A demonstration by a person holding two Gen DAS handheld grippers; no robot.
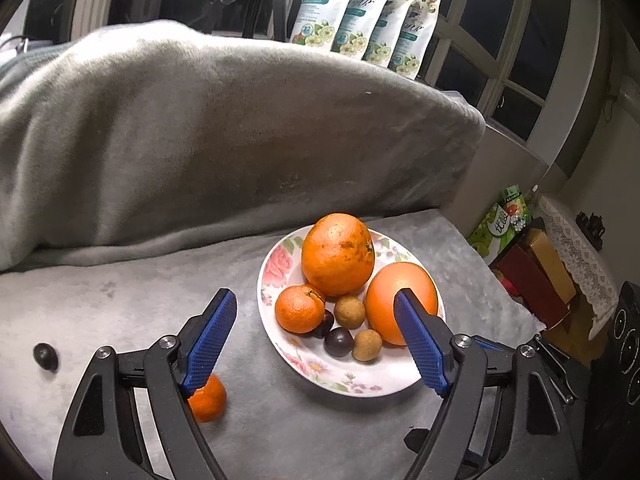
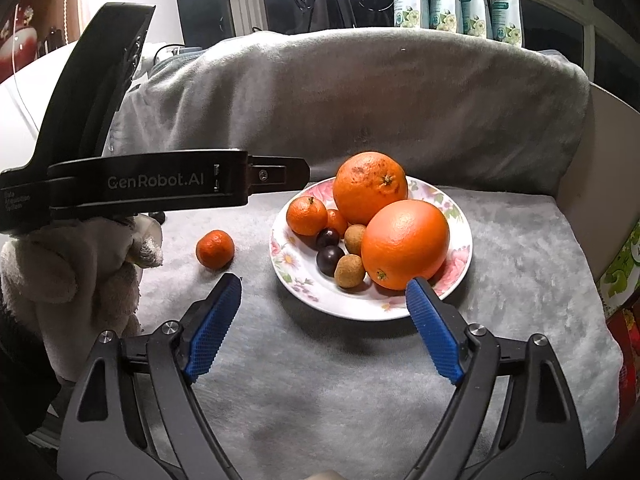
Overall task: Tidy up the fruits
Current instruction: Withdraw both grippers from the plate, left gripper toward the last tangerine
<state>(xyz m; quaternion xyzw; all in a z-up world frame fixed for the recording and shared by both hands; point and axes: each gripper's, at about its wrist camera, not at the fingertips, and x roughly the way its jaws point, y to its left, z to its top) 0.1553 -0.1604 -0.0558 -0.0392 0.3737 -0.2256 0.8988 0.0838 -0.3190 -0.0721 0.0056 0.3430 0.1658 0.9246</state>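
Spread jaws on left gripper [image 1: 316, 304] and right gripper [image 2: 324, 286].
Floral plate [image 2: 460, 256] mid-frame; loose mandarin [image 2: 215, 249] left of it.

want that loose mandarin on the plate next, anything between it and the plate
Nothing visible does. The loose mandarin sits on bare grey blanket just off the plate rim. The near side of the plate holds a mandarin and dark plums.

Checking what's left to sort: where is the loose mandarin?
The loose mandarin lies on the grey blanket left of the floral plate in the right wrist view, not on it.
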